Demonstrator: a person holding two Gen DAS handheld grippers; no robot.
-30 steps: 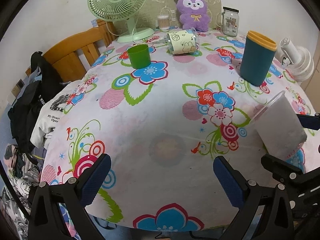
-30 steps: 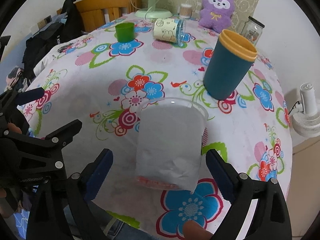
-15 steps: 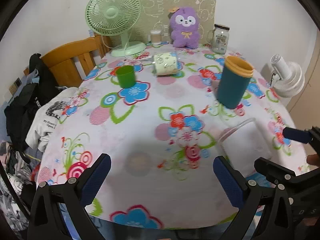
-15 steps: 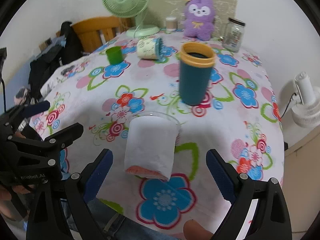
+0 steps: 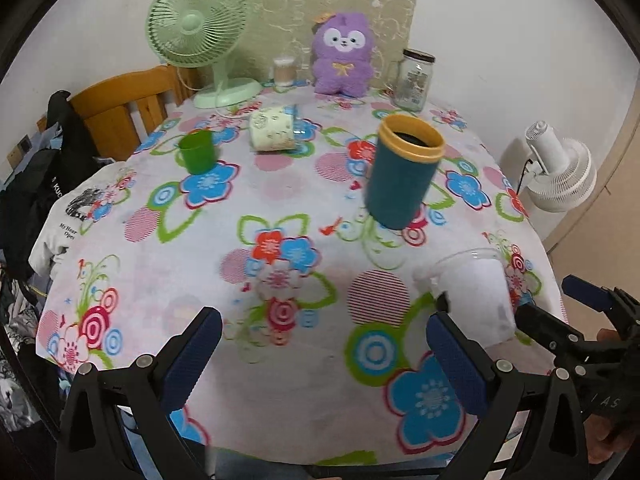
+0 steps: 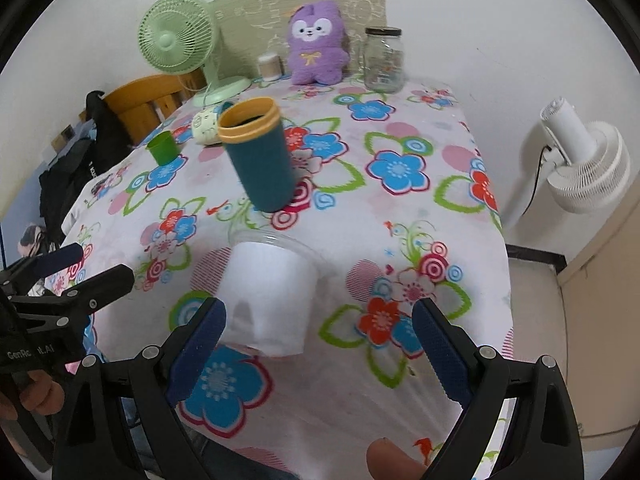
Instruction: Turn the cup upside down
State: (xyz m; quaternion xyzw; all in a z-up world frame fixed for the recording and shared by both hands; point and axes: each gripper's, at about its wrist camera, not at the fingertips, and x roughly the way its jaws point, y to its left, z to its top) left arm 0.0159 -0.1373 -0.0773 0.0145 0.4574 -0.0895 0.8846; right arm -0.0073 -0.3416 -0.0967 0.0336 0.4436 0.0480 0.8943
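A clear plastic cup with a white paper lining stands upright near the table's front edge; it also shows at the right of the left wrist view. My right gripper is open, just short of the cup, its jaws wider than the cup and not touching it. My left gripper is open and empty above the front edge, left of the cup. A teal cup with a yellow rim stands upright farther back, also in the right wrist view.
On the floral tablecloth are a small green cup, a printed cup lying on its side, a green fan, a purple plush and a glass jar. A white fan stands off the table's right side.
Both grippers have pulled back and risen, so the table looks farther away. The right gripper's view has swung left of the lined cup. The cup stays upright on the table.
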